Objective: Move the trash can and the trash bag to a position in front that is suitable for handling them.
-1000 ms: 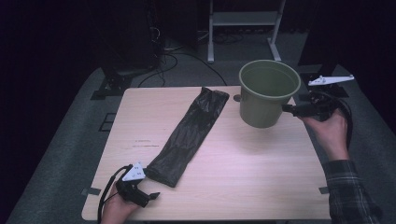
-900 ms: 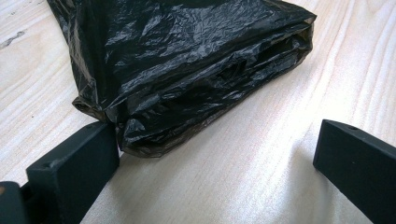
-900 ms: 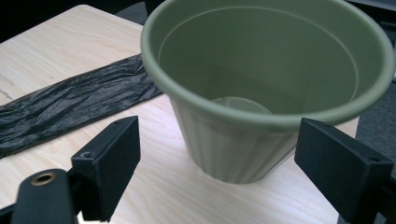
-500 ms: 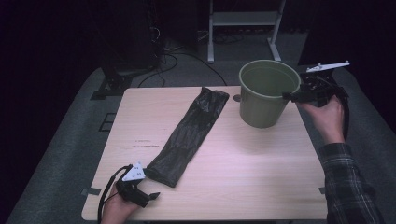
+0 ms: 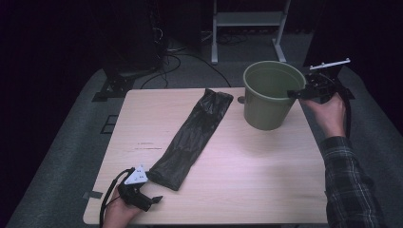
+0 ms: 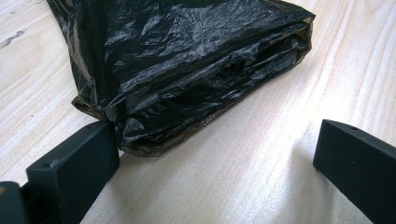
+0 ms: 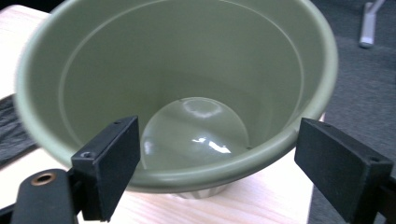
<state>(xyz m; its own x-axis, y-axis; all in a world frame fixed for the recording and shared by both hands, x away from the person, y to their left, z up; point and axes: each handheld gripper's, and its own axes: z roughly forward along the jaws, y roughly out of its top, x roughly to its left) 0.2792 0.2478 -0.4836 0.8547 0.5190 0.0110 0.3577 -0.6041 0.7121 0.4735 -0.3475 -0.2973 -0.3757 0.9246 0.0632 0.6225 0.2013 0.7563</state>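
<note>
A long, flattened black plastic bag (image 5: 192,135) lies slantwise across the wooden table (image 5: 266,190). An empty olive-green bucket (image 5: 268,95) stands upright at the back right. My left gripper (image 5: 152,199) rests at the front left edge, open, by the bag's near end. In the left gripper view the bag (image 6: 187,65) lies just ahead of the left gripper (image 6: 215,158), and one jaw touches its corner. My right gripper (image 5: 294,93) is held at the bucket's right rim, open. In the right gripper view the bucket (image 7: 187,60) has its near rim between the wide jaws of the right gripper (image 7: 217,158), unpressed.
Grey carpet surrounds the table. A metal stand (image 5: 247,19) and loose cables (image 5: 176,52) lie on the floor behind it. A dark piece of equipment (image 5: 128,52) stands at the back left. The bucket stands close to the table's right edge.
The right hand has carried its gripper from beside the bucket's wall up to the rim. The bucket, the bag and the left gripper have stayed where they were.
</note>
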